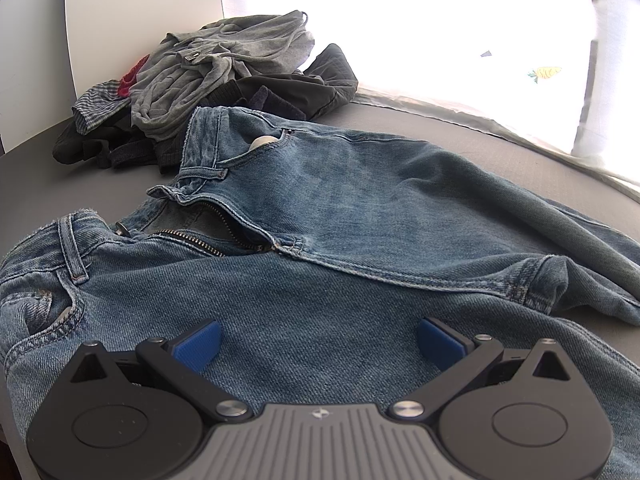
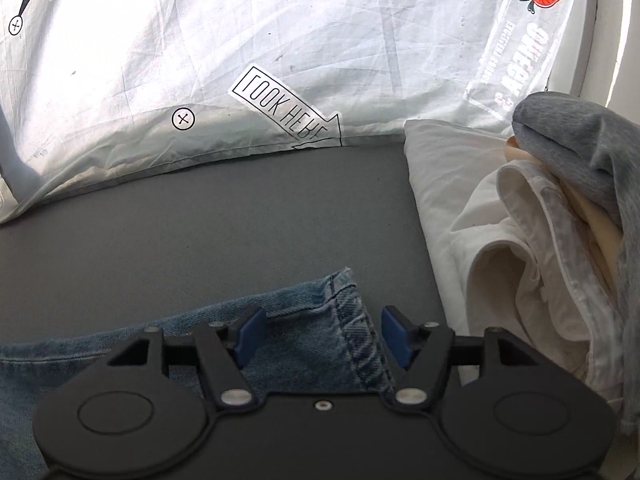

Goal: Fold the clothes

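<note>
Blue jeans (image 1: 344, 208) lie spread on the grey table, fly unzipped, waistband toward the left in the left wrist view. My left gripper (image 1: 318, 344) hovers open over the near thigh of the jeans, its blue pads wide apart with only denim beneath them. In the right wrist view the hem of a jeans leg (image 2: 320, 308) lies flat on the table. My right gripper (image 2: 322, 334) stands open over that hem; the pads do not press the cloth.
A heap of grey, black, red and striped clothes (image 1: 208, 84) sits at the table's far left. A stack of white and grey garments (image 2: 540, 220) lies right of the hem. A white printed sheet (image 2: 240, 60) hangs behind the table.
</note>
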The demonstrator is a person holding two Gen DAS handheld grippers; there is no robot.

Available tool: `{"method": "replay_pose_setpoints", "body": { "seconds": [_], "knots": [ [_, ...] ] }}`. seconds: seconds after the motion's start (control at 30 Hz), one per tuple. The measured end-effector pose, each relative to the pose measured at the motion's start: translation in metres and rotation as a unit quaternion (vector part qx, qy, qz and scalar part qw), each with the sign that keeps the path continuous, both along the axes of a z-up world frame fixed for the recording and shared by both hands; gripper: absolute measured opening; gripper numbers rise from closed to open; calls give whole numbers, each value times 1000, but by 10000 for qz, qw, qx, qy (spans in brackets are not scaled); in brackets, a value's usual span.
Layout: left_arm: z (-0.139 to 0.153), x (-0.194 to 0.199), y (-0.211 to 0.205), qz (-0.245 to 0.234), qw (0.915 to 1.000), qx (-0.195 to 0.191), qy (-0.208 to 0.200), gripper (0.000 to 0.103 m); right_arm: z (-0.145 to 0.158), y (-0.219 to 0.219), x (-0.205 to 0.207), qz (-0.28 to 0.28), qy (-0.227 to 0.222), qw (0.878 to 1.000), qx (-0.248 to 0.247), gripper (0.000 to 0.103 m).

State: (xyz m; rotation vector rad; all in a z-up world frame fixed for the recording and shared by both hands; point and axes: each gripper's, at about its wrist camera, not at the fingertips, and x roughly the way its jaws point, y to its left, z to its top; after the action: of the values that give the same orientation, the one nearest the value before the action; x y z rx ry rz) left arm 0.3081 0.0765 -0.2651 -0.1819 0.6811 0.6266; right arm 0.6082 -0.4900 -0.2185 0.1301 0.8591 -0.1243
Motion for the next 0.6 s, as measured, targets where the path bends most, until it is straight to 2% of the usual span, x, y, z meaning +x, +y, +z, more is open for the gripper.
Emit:
{"method": "replay_pose_setpoints", "body": {
  "seconds": [0.07,0.1,0.13,0.3,0.43,0.6],
  "knots": [
    [0,0,0,10,10000,1,0,103,-1,-3,3,7,-29,9999,114,51],
    [0,0,0,15,10000,1,0,103,-1,-5,4,11,-43,9998,171,21],
    [-1,0,1,20,10000,2,1,103,-1,-7,6,13,-73,9997,215,11],
    [-1,1,1,41,10000,1,5,103,22,-18,38,8,-662,9978,95,9],
    [-1,1,3,41,10000,-4,5,103,32,-15,83,146,-1080,9933,-372,9],
    [-2,0,5,31,10000,-6,4,103,9,0,129,140,-1038,9923,-658,10]
  ]
}}
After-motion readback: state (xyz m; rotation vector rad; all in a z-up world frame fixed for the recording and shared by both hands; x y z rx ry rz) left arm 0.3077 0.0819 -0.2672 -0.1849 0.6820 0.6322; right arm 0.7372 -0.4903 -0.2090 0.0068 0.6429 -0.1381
